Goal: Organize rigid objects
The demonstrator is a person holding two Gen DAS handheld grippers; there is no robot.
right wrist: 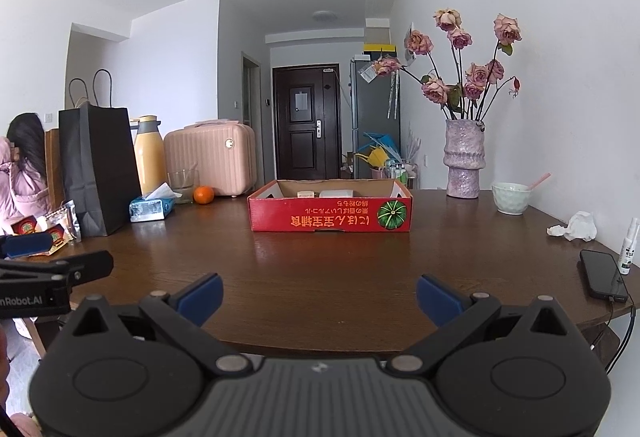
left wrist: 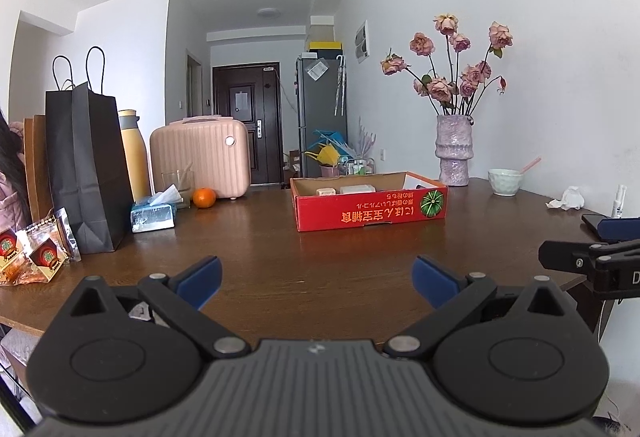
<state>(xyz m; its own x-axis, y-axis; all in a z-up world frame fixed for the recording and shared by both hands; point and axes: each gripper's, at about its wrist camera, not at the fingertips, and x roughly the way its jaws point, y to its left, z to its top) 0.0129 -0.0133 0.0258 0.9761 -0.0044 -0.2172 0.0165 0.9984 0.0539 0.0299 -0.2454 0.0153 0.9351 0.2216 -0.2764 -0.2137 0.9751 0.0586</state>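
Note:
A shallow red cardboard box [left wrist: 370, 211] [right wrist: 330, 215] stands on the brown table [left wrist: 320, 257] [right wrist: 320, 261], with two pale blocks [left wrist: 357, 189] [right wrist: 336, 194] inside it. My left gripper [left wrist: 318, 283] is open and empty above the table's near edge, well short of the box. My right gripper [right wrist: 320, 301] is open and empty too, to the right of the left one. Each gripper shows at the edge of the other's view. An orange [left wrist: 204, 197] [right wrist: 203, 194] lies left of the box.
Left: black paper bag [left wrist: 86, 169], yellow flask [left wrist: 134, 153], pink case [left wrist: 200, 157], tissue pack [left wrist: 154, 215], snack packets [left wrist: 36, 255]. Right: vase of roses [left wrist: 454, 153], pale bowl [left wrist: 505, 182], crumpled tissue [right wrist: 576, 227], phone [right wrist: 603, 273], spray bottle [right wrist: 628, 247]. A person [right wrist: 24, 173] sits at far left.

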